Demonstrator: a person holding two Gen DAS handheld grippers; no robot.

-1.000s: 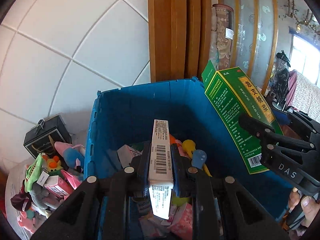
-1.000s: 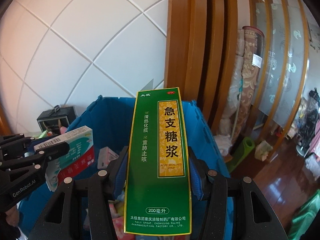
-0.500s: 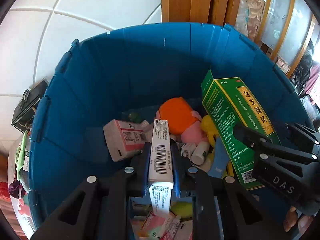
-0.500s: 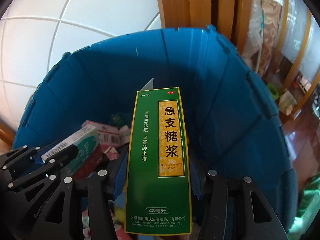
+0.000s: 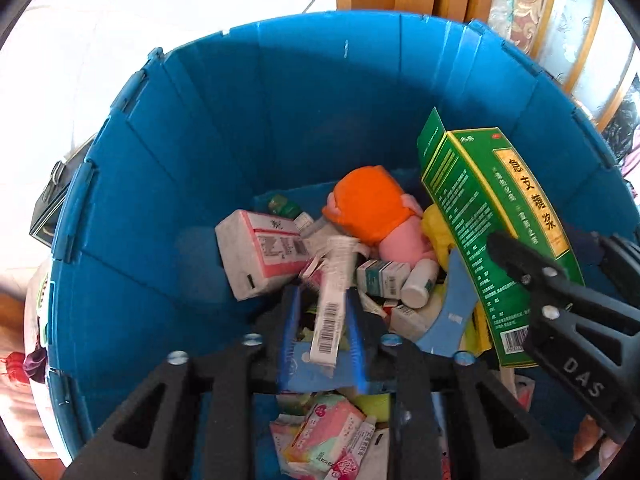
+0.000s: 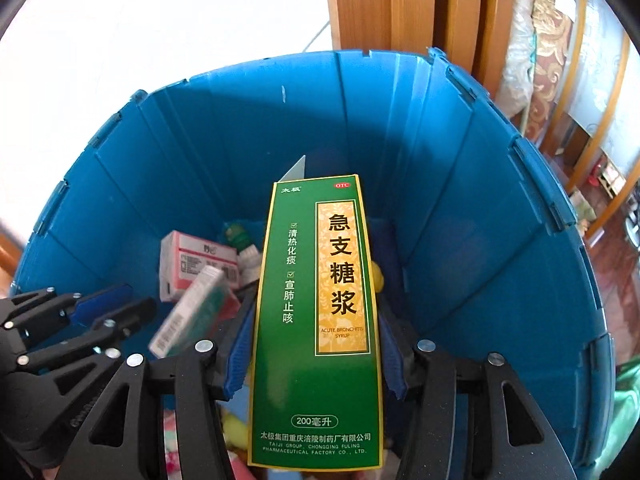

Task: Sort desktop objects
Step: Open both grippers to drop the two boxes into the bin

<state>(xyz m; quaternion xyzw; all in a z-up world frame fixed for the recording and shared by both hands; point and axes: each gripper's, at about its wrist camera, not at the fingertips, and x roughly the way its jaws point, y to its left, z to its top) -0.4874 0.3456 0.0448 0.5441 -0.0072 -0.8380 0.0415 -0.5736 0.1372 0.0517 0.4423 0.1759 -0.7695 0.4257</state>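
Both grippers hang over a deep blue bin (image 5: 160, 208) that also fills the right wrist view (image 6: 480, 240). My left gripper (image 5: 322, 312) is open; a slim white barcoded box (image 5: 332, 304) is blurred between its parted blue pads, loose and tilted. The same box (image 6: 192, 312) shows blurred by the left gripper (image 6: 116, 304) in the right wrist view. My right gripper (image 6: 316, 344) is shut on a tall green syrup box (image 6: 316, 320), seen from the side in the left wrist view (image 5: 480, 220).
The bin's floor holds a pink-and-white box (image 5: 260, 252), an orange and pink plush toy (image 5: 372, 208), small medicine boxes and a white bottle (image 5: 418, 284). A black box (image 5: 48, 208) sits outside the bin at left. Wooden panels (image 6: 400, 4) stand behind.
Both grippers dipped further into the bin. My left gripper's jaws opened and the white barcoded box slipped loose, tilting and dropping. The green box stays gripped.
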